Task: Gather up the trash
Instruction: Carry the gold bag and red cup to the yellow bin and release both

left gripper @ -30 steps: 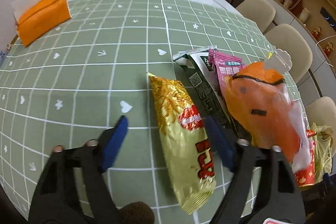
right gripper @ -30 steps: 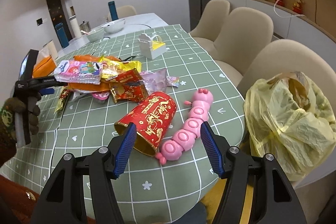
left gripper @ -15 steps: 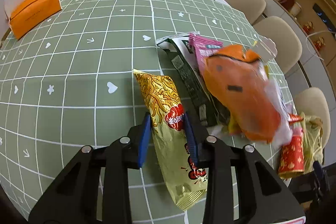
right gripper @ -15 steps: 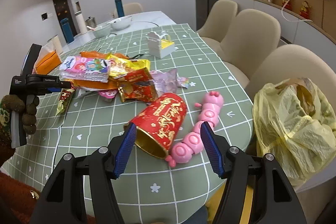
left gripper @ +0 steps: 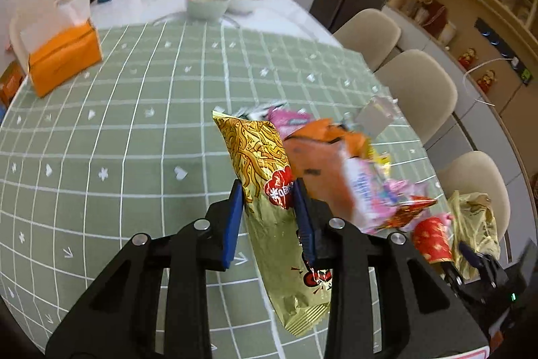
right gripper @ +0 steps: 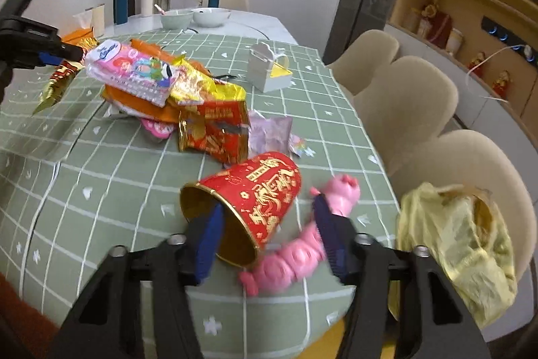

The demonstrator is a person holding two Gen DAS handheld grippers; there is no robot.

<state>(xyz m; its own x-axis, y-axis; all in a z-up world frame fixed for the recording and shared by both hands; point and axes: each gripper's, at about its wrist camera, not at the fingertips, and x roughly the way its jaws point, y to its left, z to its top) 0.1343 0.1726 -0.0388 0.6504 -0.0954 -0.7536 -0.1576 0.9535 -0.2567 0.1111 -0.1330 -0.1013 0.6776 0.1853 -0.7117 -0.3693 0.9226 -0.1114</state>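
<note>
The left gripper (left gripper: 267,207) clamps a gold noodle snack packet (left gripper: 269,207) mid-length between its pads. The right gripper (right gripper: 267,236) has just been closing, one pad inside the red paper cup's (right gripper: 259,197) mouth, the other outside beside the pink caterpillar toy (right gripper: 296,254); contact unclear.

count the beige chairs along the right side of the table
3. In the right wrist view: the far chair near the table's back corner, the middle chair beside it, and the near chair behind the yellow bag. Others may be out of frame.

Red cup (right gripper: 255,201) between blue fingers (right gripper: 208,241)
</note>
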